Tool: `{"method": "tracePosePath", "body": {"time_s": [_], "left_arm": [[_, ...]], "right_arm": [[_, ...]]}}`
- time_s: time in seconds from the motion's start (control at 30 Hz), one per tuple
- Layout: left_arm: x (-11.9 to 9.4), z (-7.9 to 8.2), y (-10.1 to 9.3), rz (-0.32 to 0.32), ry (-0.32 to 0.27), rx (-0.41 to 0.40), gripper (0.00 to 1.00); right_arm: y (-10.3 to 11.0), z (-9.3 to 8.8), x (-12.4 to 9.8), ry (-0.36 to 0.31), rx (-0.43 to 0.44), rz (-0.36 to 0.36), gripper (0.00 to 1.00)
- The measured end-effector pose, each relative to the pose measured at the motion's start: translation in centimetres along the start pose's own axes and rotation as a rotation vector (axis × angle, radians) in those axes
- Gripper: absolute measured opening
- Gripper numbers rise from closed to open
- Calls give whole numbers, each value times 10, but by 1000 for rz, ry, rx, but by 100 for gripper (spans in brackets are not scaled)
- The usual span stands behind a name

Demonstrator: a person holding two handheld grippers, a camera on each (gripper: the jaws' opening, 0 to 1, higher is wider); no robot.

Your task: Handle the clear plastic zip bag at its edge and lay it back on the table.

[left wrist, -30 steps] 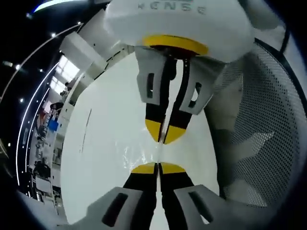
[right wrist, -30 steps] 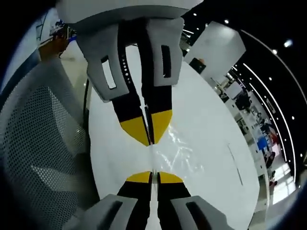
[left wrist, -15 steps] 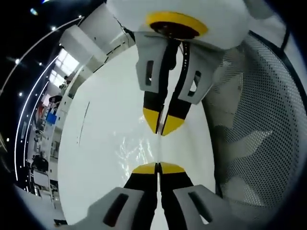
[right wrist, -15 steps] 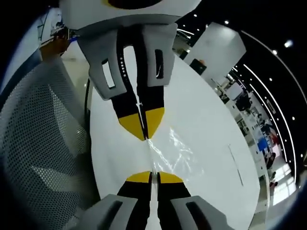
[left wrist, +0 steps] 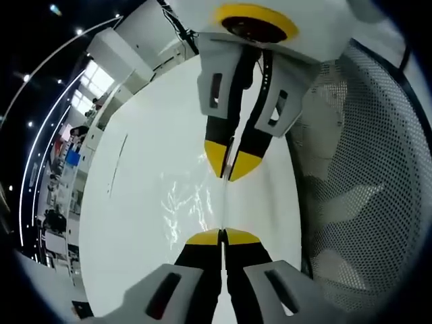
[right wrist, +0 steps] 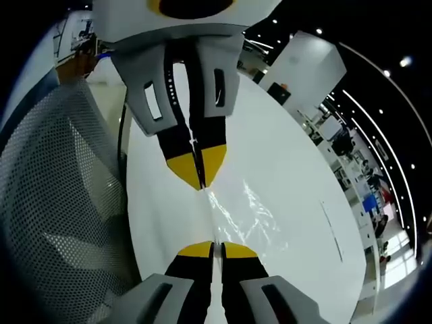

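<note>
Two grippers face each other tip to tip across a white table, with the clear plastic zip bag stretched between them. In the left gripper view, your left gripper (left wrist: 222, 236) rises from the bottom with its yellow-tipped jaws pressed together, no gap showing between them, pinching one edge of the clear plastic zip bag (left wrist: 185, 202). The bag shows as a patch of crinkled glints over the white table (left wrist: 135, 223), running up from your jaw tips toward the right gripper (left wrist: 227, 174), which comes down from the top of this view. Its jaws also meet at the tips, clamped on the opposite edge of the bag. A perforated mesh chair back (left wrist: 364, 189) curves along the right side, beside the table edge. In the right gripper view, your right gripper (right wrist: 212, 248) sits at the bottom with its jaws closed together on the bag's edge. The bag (right wrist: 243, 212) spreads as a wrinkled, shiny film over the table (right wrist: 290, 202), just to the right of the line between the two grippers. The left gripper (right wrist: 199, 182) hangs from the top, jaws drawn to a closed point on the film. The mesh chair back (right wrist: 61, 196) shows at the left. You cannot tell whether the bag's middle touches the table surface or hangs just above it.
</note>
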State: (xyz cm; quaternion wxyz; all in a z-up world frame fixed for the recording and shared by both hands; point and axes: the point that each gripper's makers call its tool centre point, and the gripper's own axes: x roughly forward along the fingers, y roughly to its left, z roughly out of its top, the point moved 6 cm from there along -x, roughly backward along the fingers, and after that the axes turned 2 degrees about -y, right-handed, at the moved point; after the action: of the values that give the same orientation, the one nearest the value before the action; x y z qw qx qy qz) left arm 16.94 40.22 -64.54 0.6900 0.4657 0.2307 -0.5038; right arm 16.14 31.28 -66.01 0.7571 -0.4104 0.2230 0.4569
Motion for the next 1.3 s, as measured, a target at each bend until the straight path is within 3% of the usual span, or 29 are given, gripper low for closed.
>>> {"method": "tracePosePath", "body": {"time_s": [0.67,1.0,1.13,1.3], "left_arm": [[-3,-17,4,16,44,-23,0],[-7,-11,5,24,49,-35,0],[-9,-7,4,22,35,-55,0],[-8,-14,4,32,56,-54,0]], "right_arm": [[-2,-7,1,22,24,-8,0],[0,-8,3,35,3,10,0],[4,-2,6,8,8,24,4],[6,3,11,2,-17,45,0]]}}
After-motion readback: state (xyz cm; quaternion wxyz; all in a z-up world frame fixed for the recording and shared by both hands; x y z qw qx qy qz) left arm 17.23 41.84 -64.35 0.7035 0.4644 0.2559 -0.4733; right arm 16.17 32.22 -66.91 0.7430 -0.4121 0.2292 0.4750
